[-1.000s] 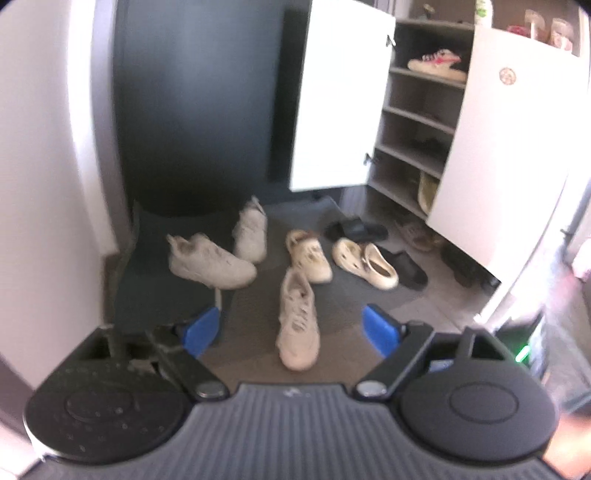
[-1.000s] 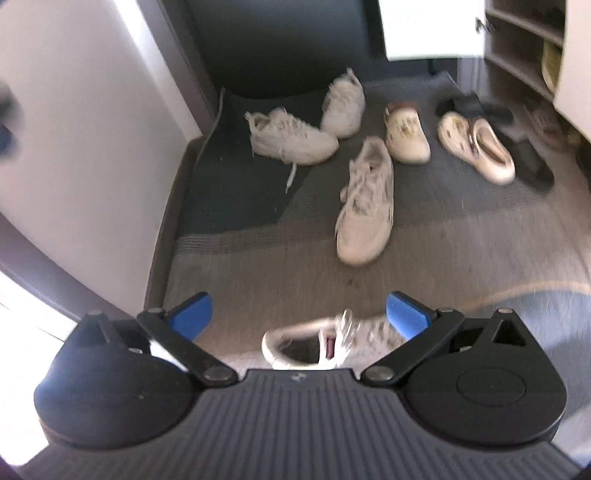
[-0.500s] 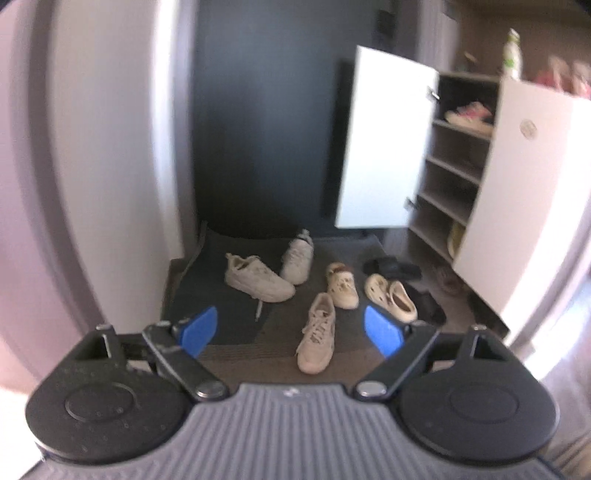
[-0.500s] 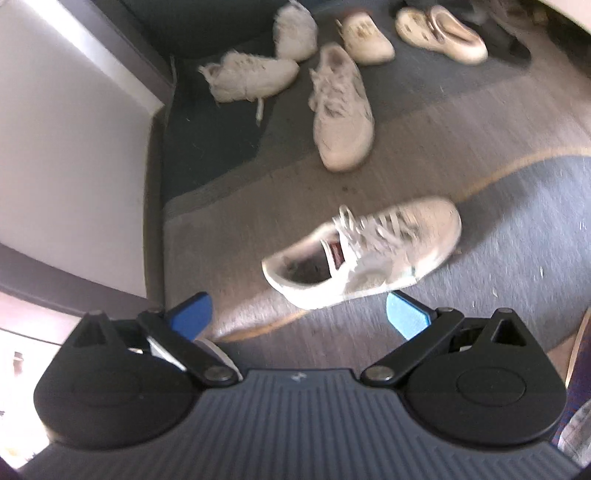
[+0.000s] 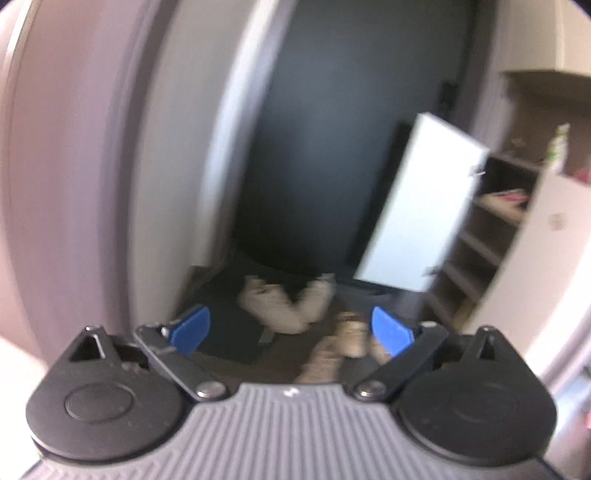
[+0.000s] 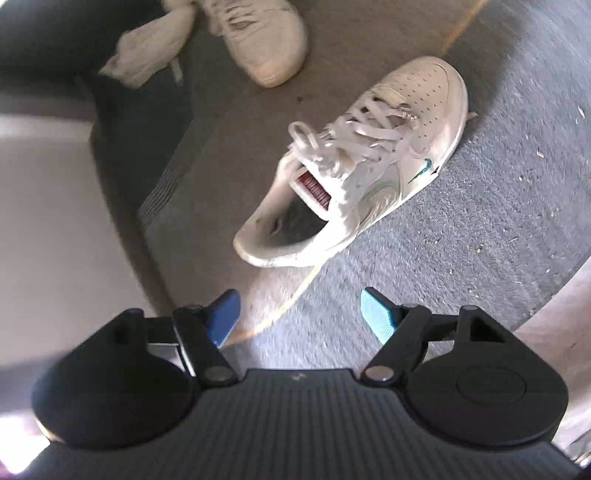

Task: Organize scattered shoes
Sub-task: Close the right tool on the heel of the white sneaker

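Note:
A white laced sneaker with a teal logo and red tongue label lies on the carpet, heel toward me, just beyond my right gripper, which is open and empty. Farther off lie another white sneaker and a crumpled pale one. In the blurred left wrist view, my left gripper is open and held high, far from several pale shoes on the dark mat. An open shoe cabinet stands at the right.
A white cabinet door hangs open beside the shelves. A wall and door frame fill the left of the left wrist view. A pale wall borders the carpet at left in the right wrist view.
The left gripper has pulled back and tilted up, so the shoes look smaller and lower. The right gripper has dropped toward the teal-logo sneaker, which now fills the view's middle.

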